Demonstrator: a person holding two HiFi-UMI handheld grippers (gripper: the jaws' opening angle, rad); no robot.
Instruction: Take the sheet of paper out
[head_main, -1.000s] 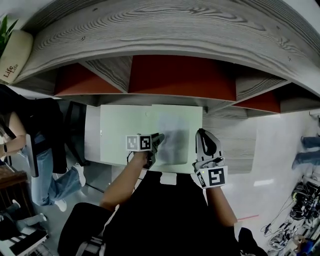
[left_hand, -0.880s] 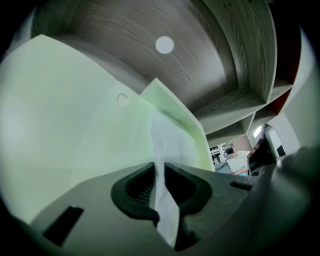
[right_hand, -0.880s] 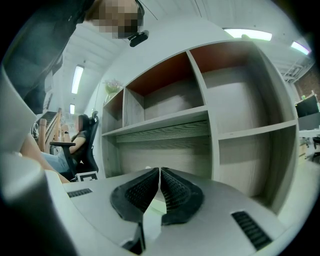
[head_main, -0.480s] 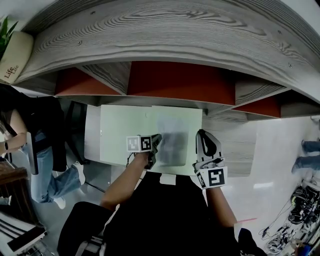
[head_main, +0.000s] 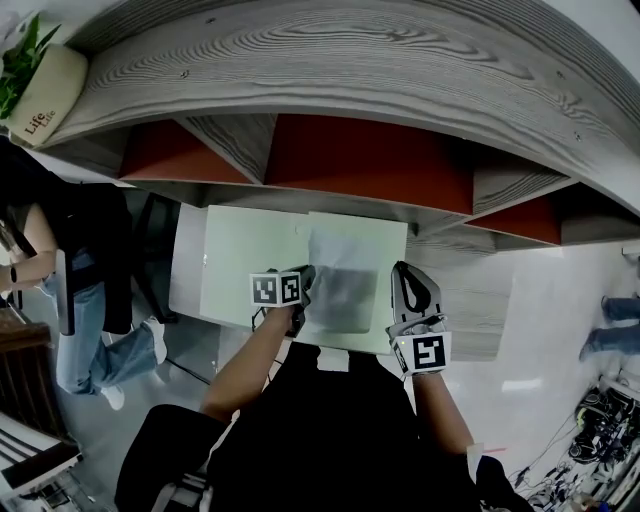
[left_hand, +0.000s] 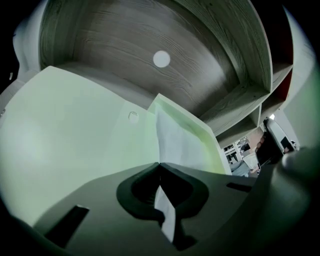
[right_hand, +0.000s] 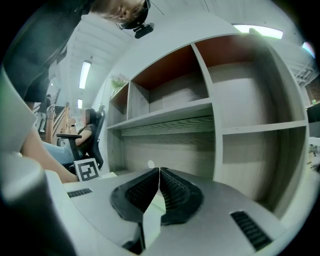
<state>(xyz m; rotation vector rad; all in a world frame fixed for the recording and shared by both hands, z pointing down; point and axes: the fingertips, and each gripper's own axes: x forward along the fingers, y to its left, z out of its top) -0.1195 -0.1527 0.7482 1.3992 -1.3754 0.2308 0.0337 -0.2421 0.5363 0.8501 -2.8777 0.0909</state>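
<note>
We hold our left gripper (head_main: 306, 283) (left_hand: 160, 172) tilted down over the near edge of the open pale green folder (head_main: 250, 265) (left_hand: 75, 130). Our forearm reaches out from below. Its jaws are clenched on the near left edge of the sheet of paper (head_main: 345, 262) (left_hand: 175, 140), and a white strip of the sheet shows pinched between the pads.

Our right gripper (head_main: 405, 278) (right_hand: 159, 172) sits nearly level at the folder's right side. Its jaws are clamped on a thin pale green edge, which we take for the folder's right border. The two grippers lie near each other, with the sheet between them.

The sheet lies in the folder's right half, and the left half is bare.

The folder rests on a surface that shows pale wood grain (head_main: 460, 300) to its right. Just behind it rises a grey wood-grain shelf unit (head_main: 350, 60) (right_hand: 200, 115) with red-brown back panels (head_main: 370, 150). A potted plant (head_main: 35, 90) stands on top of the unit at the far left. A seated person (head_main: 60, 300) is off to the left.
</note>
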